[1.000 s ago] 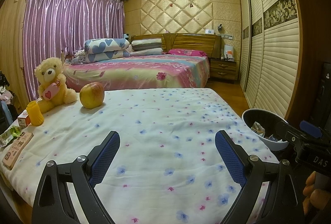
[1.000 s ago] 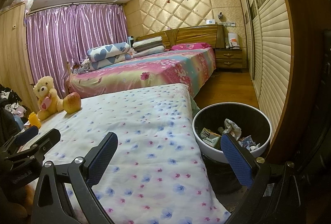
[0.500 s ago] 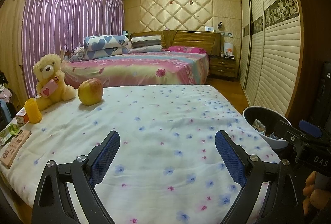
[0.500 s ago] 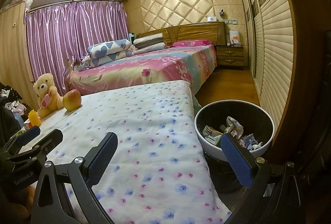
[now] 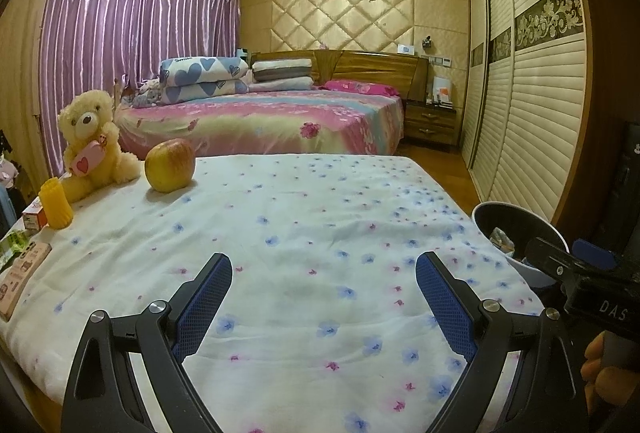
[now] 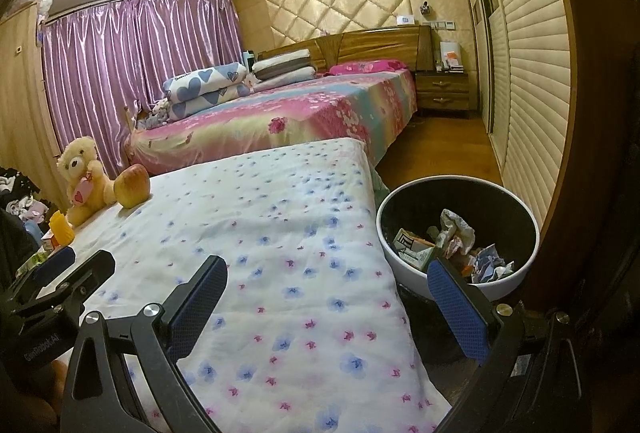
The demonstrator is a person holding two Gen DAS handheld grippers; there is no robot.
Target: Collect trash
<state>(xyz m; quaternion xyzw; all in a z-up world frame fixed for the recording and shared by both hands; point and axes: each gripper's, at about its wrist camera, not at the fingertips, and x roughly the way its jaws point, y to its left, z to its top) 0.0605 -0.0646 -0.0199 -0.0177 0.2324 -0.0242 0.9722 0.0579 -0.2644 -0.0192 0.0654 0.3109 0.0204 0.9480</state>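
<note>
A round trash bin (image 6: 516, 273) with a white rim and black inside stands on the floor right of the table; it holds crumpled paper (image 6: 456, 231) and cartons. It also shows in the left wrist view (image 5: 516, 211). My left gripper (image 5: 323, 275) is open and empty above the flowered tablecloth (image 5: 320, 233). My right gripper (image 6: 326, 275) is open and empty, over the table's right edge beside the bin. On the table's left edge lie a flat brown box (image 5: 22, 279), a small carton (image 5: 33, 217) and a green wrapper (image 5: 10, 243).
A teddy bear (image 5: 92, 145), an apple (image 5: 170, 165) and a yellow cup (image 5: 56, 203) stand at the table's far left. A bed (image 5: 280, 121) lies beyond, a nightstand (image 5: 430, 125) and sliding wardrobe doors (image 5: 532, 113) to the right. Wooden floor (image 6: 440, 153) runs between.
Both views have tilted slightly so the table and bin sit a little lower and nearer. Both grippers stay open and empty.
</note>
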